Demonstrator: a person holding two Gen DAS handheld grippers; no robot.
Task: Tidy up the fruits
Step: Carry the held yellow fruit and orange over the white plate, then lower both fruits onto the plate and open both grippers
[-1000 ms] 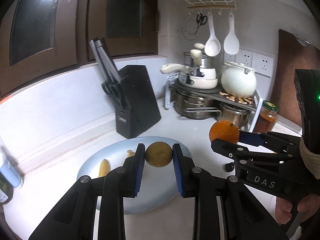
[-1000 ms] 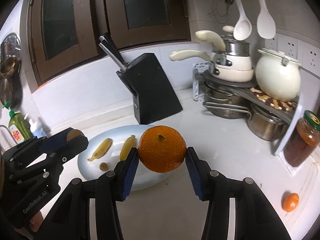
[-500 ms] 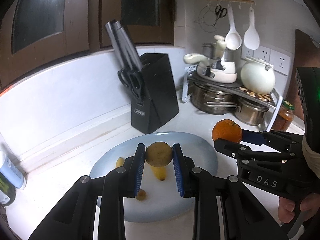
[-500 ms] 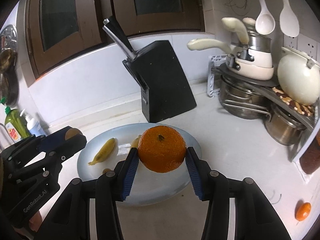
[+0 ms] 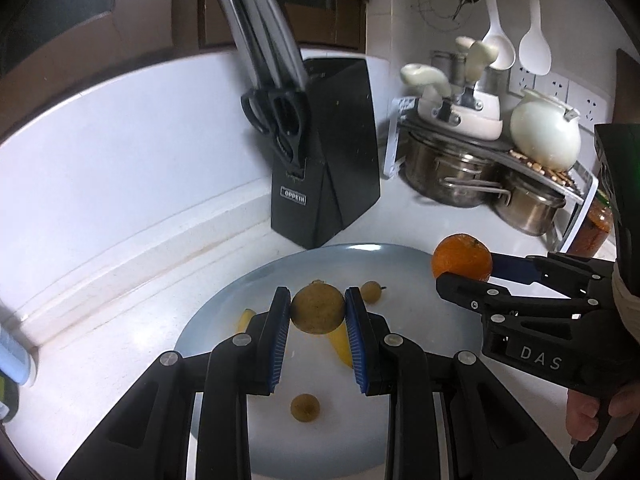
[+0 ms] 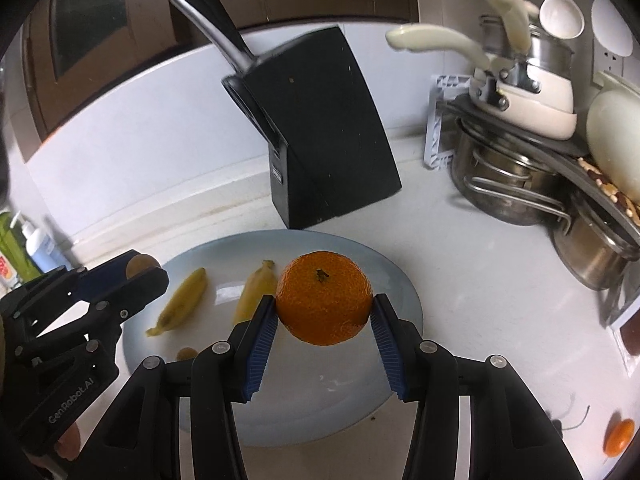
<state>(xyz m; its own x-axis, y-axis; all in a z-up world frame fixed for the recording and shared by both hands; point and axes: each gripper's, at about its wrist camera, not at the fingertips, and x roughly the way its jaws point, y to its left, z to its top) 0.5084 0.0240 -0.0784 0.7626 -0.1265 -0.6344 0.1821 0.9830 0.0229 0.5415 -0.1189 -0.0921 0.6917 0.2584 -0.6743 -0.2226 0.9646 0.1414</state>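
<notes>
My left gripper (image 5: 318,308) is shut on a round brownish-yellow fruit (image 5: 317,309), held above a pale blue plate (image 5: 404,268). My right gripper (image 6: 323,309) is shut on an orange (image 6: 323,303) over the same plate (image 6: 396,280). On the plate lie two small bananas (image 6: 180,300) (image 6: 254,290) and two small round brown fruits (image 5: 305,407) (image 5: 371,291). In the left wrist view the right gripper (image 5: 464,270) shows at the right with the orange (image 5: 461,257). The left gripper (image 6: 140,270) shows at the left of the right wrist view.
A black knife block (image 5: 324,152) stands just behind the plate. Stacked steel pots (image 5: 452,176), a rack and a white kettle (image 5: 545,133) fill the back right. A second small orange (image 6: 619,435) lies on the counter at the right. Bottles (image 6: 24,248) stand at the left.
Both grippers have moved forward and down toward the plate, each still holding its fruit. The plate and knife block now look closer and larger.
</notes>
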